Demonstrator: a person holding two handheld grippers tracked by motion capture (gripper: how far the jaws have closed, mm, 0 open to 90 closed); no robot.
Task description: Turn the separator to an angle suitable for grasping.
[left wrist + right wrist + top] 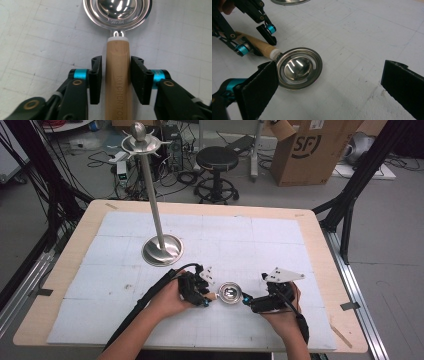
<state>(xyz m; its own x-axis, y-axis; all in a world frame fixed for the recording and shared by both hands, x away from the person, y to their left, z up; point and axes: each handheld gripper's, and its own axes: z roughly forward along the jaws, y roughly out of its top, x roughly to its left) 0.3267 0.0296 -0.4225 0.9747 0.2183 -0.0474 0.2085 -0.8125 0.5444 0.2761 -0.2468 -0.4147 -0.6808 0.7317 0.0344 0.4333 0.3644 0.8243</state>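
The ladle (pixel 117 45) lay flat on the white gridded mat (pixel 260 245) that covered the tabletop (pixel 320 240), near the front edge and between the two hands. It had a pale wooden handle with lettering burned along it, a white collar at the neck, and a round, polished steel head with a wide flat rim stamped near the neck. The bowl of the head was bare metal and held nothing but reflections of the lights.

The left claw (pixel 116 78) straddled the wooden handle, its black pads standing just off the wood on either side with a thin gap visible, so it was released rather than clamped. The right claw (pixel 329 92) hung spread wide just beside the steel head, gripping nothing, one pad close to the rim.

Farther back on the mat, well apart from the ladle, stood a tall steel stand (pixel 152 200) on a round, dished base, topped by a ring of hooks and a knob. Beyond the tabletop were a black stool (pixel 216 167), a cardboard box (pixel 312 150) and tangled cables on the floor. Nothing lay between the claws and the ladle.
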